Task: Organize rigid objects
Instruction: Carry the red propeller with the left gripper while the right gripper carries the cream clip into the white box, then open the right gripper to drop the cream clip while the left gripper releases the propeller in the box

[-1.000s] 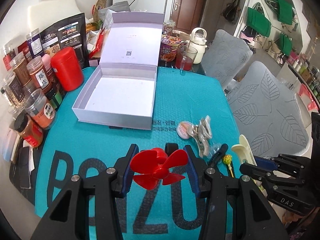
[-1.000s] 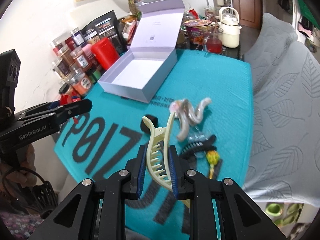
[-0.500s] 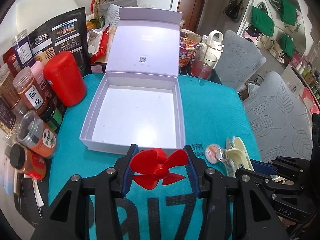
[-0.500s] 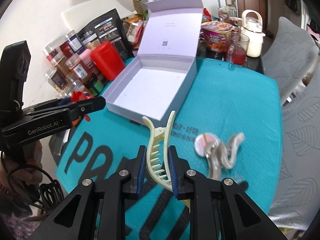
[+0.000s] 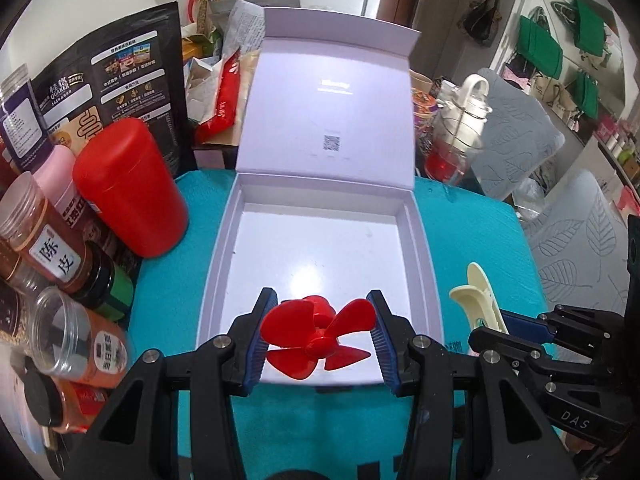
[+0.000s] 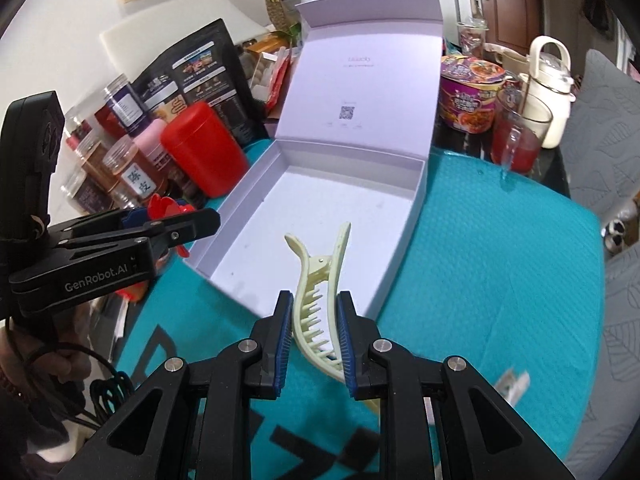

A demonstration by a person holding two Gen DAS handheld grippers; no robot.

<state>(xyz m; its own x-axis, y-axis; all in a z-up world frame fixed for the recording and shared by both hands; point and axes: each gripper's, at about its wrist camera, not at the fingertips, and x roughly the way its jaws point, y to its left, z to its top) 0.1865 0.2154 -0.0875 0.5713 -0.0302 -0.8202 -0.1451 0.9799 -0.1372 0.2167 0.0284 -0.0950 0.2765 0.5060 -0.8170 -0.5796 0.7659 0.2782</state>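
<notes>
My left gripper point(image 5: 320, 334) is shut on a red plastic propeller point(image 5: 318, 336) and holds it over the near edge of the open white box point(image 5: 424, 264). My right gripper point(image 6: 314, 334) is shut on a pale yellow hair claw clip point(image 6: 318, 280), just short of the box's near wall point(image 6: 384, 292). In the left wrist view the clip point(image 5: 478, 300) and right gripper point(image 5: 516, 326) sit to the right of the box. In the right wrist view the left gripper point(image 6: 176, 220) and propeller point(image 6: 164, 204) are at the box's left corner. The box is empty, with its lid point(image 5: 332, 100) upright.
A red canister point(image 5: 128, 188), spice jars point(image 5: 44, 240) and a black pouch point(image 5: 108, 76) crowd the left side. A glass of red drink point(image 6: 516, 136), a white kettle point(image 6: 550, 92) and a noodle cup point(image 6: 470, 92) stand behind. The box sits on a teal mat point(image 6: 500, 264). Grey chairs point(image 5: 516, 128) are at right.
Both grippers have moved forward to the box, each still holding its object. The left gripper now reaches over the box's near edge; the loose clips on the mat have dropped out of view.
</notes>
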